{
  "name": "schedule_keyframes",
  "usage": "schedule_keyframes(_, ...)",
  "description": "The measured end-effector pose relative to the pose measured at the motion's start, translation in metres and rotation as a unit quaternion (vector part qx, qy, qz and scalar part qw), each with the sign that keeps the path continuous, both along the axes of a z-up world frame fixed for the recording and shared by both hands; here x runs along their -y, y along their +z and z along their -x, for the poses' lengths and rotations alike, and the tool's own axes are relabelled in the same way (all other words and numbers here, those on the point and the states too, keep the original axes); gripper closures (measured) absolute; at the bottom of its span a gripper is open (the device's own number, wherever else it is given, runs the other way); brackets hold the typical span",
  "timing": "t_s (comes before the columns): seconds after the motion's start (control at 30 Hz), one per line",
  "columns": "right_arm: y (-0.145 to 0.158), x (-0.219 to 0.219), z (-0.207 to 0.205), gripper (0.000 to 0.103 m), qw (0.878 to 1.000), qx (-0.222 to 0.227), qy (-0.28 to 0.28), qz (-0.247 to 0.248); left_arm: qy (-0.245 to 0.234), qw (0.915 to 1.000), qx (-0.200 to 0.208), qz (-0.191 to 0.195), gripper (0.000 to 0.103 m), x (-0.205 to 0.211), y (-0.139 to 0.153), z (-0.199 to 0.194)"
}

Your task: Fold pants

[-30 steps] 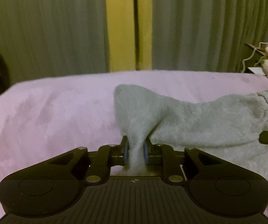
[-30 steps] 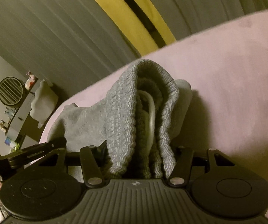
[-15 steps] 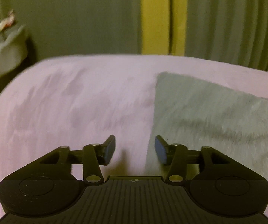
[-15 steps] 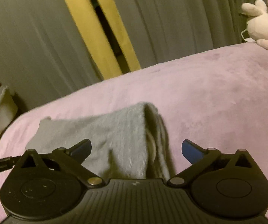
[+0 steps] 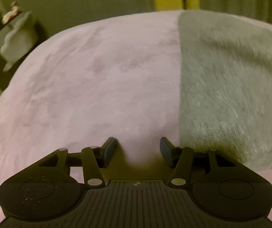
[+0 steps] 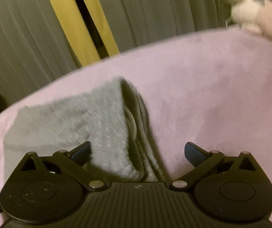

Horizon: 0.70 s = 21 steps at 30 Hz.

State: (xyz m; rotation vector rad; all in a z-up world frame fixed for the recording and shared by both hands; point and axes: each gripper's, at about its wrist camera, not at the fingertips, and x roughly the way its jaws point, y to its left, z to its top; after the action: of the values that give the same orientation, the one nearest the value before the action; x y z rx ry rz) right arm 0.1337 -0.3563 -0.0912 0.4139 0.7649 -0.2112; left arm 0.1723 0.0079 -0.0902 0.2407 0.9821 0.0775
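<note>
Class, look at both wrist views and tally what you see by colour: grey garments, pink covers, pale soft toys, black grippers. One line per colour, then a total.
Grey: 1, the pants
Pink: 1, the blanket
Pale: 1, the plush toy
Black: 2, the left gripper and the right gripper
Total: 5

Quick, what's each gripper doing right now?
Left gripper: open, empty, over the pink blanket.
Right gripper: open, grey pants released.
</note>
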Motion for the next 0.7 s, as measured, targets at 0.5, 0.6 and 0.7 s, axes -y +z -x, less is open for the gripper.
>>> schedule_keyframes(0.5, 0.011, -0.016, 0.014, 0.0, 0.998, 0.004, -0.011, 0.054, -0.095, 0.9947, 0.025, 0.03, 0.032, 0.056, -0.004, 0.036)
schedule_keyframes(0.6, -0.005, -0.013, 0.01, 0.0, 0.998, -0.037, -0.003, 0.058, -0.084, 0.995, 0.026, 0.048, 0.03, 0.047, -0.004, 0.034)
schedule_keyframes(0.7, 0.004, -0.013, 0.018, 0.0, 0.997, -0.023, 0.003, 0.078, -0.063, 0.9943, 0.014, 0.085, 0.028, 0.033, -0.005, 0.028)
